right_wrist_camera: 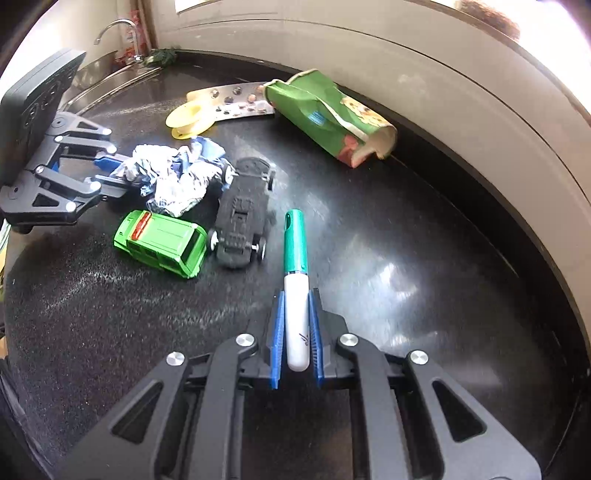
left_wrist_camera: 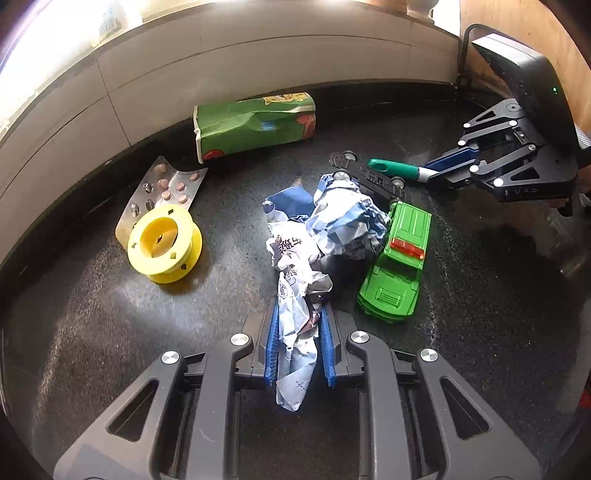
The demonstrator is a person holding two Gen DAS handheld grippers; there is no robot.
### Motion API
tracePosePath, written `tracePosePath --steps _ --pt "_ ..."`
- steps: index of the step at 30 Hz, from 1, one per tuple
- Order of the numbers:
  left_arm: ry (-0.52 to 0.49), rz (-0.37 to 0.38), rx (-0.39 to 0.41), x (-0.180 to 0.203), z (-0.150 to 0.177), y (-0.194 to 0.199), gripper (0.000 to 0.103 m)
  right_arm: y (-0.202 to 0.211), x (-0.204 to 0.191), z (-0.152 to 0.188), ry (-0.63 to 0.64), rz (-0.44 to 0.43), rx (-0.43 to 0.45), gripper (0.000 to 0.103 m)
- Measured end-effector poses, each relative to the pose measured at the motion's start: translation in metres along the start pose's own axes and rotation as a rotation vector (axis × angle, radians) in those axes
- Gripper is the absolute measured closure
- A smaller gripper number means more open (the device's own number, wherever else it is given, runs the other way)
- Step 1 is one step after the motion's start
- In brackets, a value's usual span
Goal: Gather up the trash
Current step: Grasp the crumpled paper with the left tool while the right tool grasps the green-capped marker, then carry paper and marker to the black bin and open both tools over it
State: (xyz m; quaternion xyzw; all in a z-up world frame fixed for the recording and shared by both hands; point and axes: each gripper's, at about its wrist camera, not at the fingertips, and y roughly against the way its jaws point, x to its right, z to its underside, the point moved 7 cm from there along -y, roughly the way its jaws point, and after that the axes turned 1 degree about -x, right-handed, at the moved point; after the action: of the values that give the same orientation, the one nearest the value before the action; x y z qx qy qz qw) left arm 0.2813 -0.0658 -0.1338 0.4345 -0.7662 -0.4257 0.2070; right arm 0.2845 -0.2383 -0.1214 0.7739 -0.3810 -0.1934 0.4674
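My left gripper [left_wrist_camera: 300, 314] is shut on a crumpled blue-and-white wrapper [left_wrist_camera: 314, 240] that lies on the black counter; it also shows in the right wrist view [right_wrist_camera: 173, 177], with the left gripper [right_wrist_camera: 110, 173] at its left end. My right gripper [right_wrist_camera: 295, 299] is shut on a white marker with a green cap [right_wrist_camera: 295, 266]. In the left wrist view the right gripper [left_wrist_camera: 439, 171] holds the marker [left_wrist_camera: 399, 169] at the far right. A crushed green carton [left_wrist_camera: 255, 123] [right_wrist_camera: 332, 114] lies by the wall. A used pill blister [left_wrist_camera: 162, 192] [right_wrist_camera: 240, 101] lies to its left.
A green toy car [left_wrist_camera: 399, 258] [right_wrist_camera: 162, 242] and a black toy car chassis [left_wrist_camera: 369, 173] [right_wrist_camera: 243, 214] lie beside the wrapper. A yellow spool [left_wrist_camera: 166, 243] [right_wrist_camera: 188, 116] rests on the blister. A white tiled wall [left_wrist_camera: 221, 70] bounds the counter. A sink with tap [right_wrist_camera: 118, 33] is far left.
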Motion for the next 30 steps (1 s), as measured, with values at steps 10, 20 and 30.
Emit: tracePosePath --steps 10,20,30 --pt "0.245 -0.143 0.048 0.001 0.06 0.081 0.084 0.086 -0.034 0.075 -0.317 0.14 0.102 0.089" --pt "0.359 -0.187 0.078 0.038 0.122 0.142 0.084 0.124 -0.115 0.101 -0.461 0.074 0.186 0.089" --pt "0.368 -0.193 0.105 0.039 0.137 0.167 0.084 0.131 -0.148 0.088 -0.434 0.063 0.198 0.089"
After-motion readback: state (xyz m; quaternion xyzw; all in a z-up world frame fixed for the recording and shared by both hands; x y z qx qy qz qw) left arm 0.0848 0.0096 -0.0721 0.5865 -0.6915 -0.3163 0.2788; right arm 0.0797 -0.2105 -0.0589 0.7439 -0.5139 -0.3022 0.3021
